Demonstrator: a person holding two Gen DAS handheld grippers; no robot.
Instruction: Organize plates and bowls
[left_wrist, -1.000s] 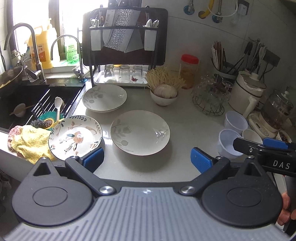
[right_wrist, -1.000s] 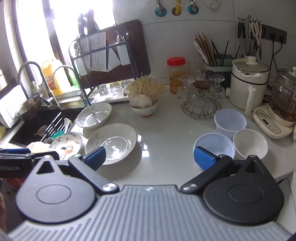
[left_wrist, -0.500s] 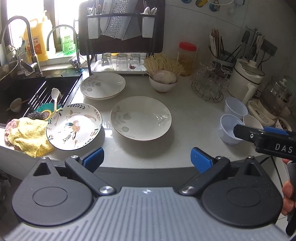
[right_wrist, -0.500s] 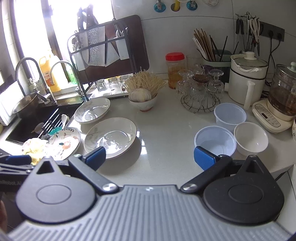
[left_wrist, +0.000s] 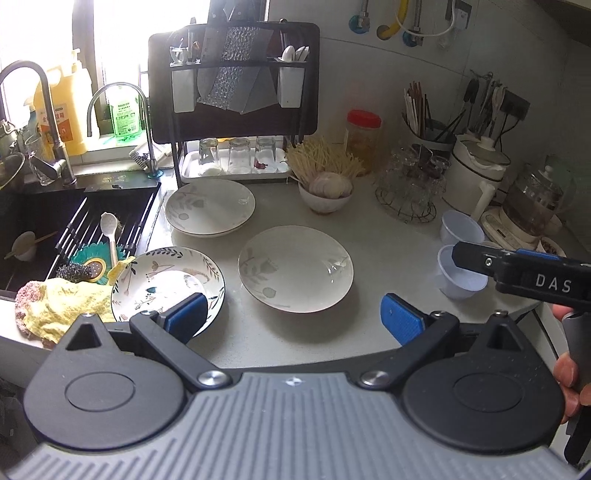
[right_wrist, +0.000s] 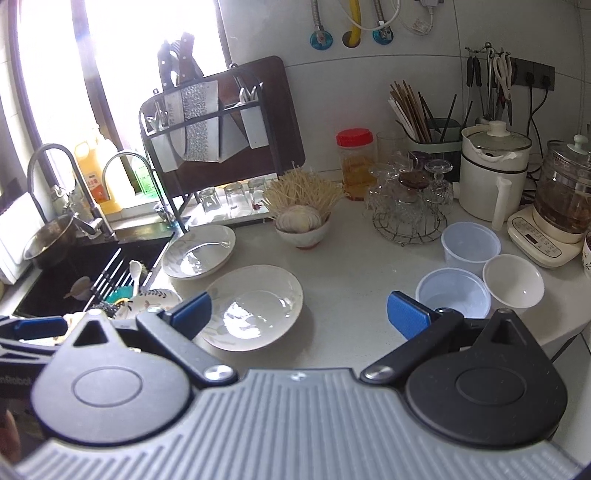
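Three plates lie on the counter: a leaf-patterned white plate (left_wrist: 295, 267) in the middle, a second one (left_wrist: 209, 212) behind it near the rack, and a floral plate (left_wrist: 162, 282) by the sink. Two clear plastic bowls (right_wrist: 471, 245) (right_wrist: 452, 295) and a white bowl (right_wrist: 513, 280) stand at the right. My left gripper (left_wrist: 293, 317) hovers open in front of the plates, its left finger over the floral plate's near rim. My right gripper (right_wrist: 299, 314) is open above the counter's near edge, between the middle plate (right_wrist: 255, 308) and the bowls. Neither holds anything.
A sink (left_wrist: 44, 221) with a rack, spoon and yellow cloth (left_wrist: 64, 306) lies left. Behind stand a dish rack with knives and glasses (left_wrist: 236, 110), a bowl of garlic and noodles (left_wrist: 325, 192), a jar, a wire stand of glassware (left_wrist: 410, 188), a pot and a kettle (right_wrist: 565, 192).
Both grippers have moved a little closer to the counter after drawing back half a second ago. Plates and bowls have not moved. Both grippers stay open.
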